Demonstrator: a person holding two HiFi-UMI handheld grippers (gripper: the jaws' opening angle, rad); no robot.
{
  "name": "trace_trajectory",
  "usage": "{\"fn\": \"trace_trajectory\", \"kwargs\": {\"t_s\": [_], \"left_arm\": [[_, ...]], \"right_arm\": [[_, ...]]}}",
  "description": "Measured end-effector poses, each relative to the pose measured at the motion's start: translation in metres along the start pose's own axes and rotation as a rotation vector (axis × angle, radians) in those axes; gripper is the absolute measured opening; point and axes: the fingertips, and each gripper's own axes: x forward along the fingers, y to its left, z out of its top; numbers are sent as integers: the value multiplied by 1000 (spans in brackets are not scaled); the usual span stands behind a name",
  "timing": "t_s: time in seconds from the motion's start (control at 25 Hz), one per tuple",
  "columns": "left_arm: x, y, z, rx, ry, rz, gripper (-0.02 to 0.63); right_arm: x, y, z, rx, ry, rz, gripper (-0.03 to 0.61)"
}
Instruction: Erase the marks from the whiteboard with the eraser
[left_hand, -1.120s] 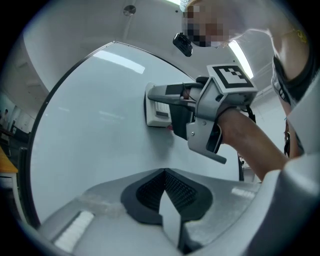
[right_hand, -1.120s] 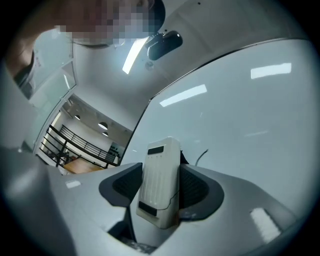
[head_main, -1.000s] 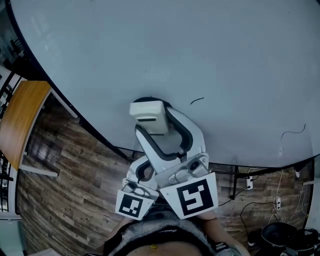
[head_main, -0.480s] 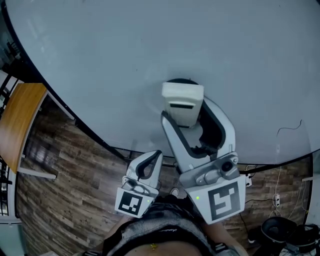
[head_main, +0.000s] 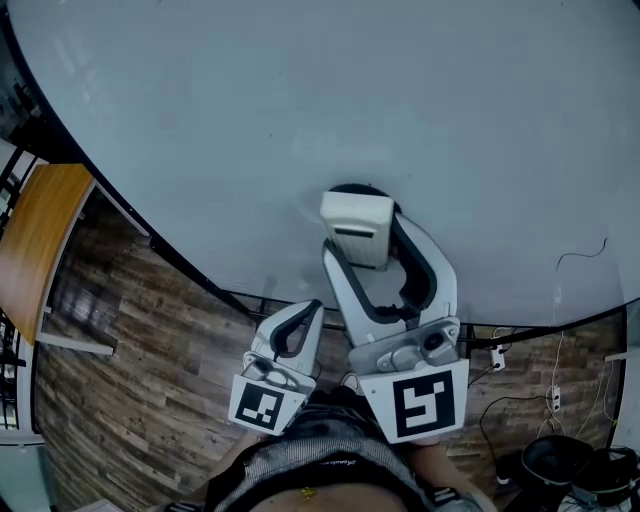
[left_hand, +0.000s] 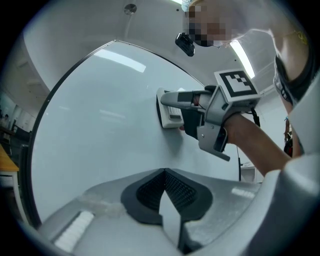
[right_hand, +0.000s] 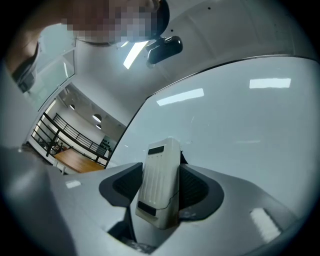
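Observation:
The whiteboard (head_main: 330, 90) fills most of the head view as a pale grey surface. My right gripper (head_main: 358, 240) is shut on a white eraser (head_main: 356, 215), whose dark felt side presses flat on the board near its lower edge. A thin black squiggle (head_main: 583, 252) remains at the far right. My left gripper (head_main: 305, 318) hangs below the board edge, shut and empty, with its pads meeting in the left gripper view (left_hand: 164, 182). That view also shows the eraser (left_hand: 169, 107) against the board. In the right gripper view the eraser (right_hand: 161, 170) stands clamped between both jaws.
Below the board lies a wooden floor (head_main: 150, 370). A wooden table (head_main: 40, 235) stands at the left. Cables and sockets (head_main: 498, 362) hang under the board's right part, with a black bin (head_main: 560, 465) in the corner.
The right gripper swept the eraser rightwards over the short black mark, then came slightly back left. That short mark no longer shows. The left gripper stayed low.

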Motion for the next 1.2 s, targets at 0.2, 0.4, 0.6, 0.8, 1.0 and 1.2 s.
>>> {"fn": "trace_trajectory", "kwargs": {"t_s": [0.2,0.4,0.6,0.8,1.0,1.2], "left_arm": [[-3,0,4,15,-3,-12,3],[-7,-2,5,15,6,-25,3],[-7,1,15,26,-26,-27,3],[-12,9,21,39,-41,9,3],[-17,11,18,84,-21,37,3],[6,12,13,110,-16,58,3]], "right_arm": [[-5,12,-29,-49,78,0,236],[5,3,2,-105,39,-12,238],[15,-18,64,-121,-83,-42,241],[8,-22,73,-88,-104,-22,239],[-16,-17,49,-89,-97,8,239],[-18,-24,11,-138,-71,41,238]]}}
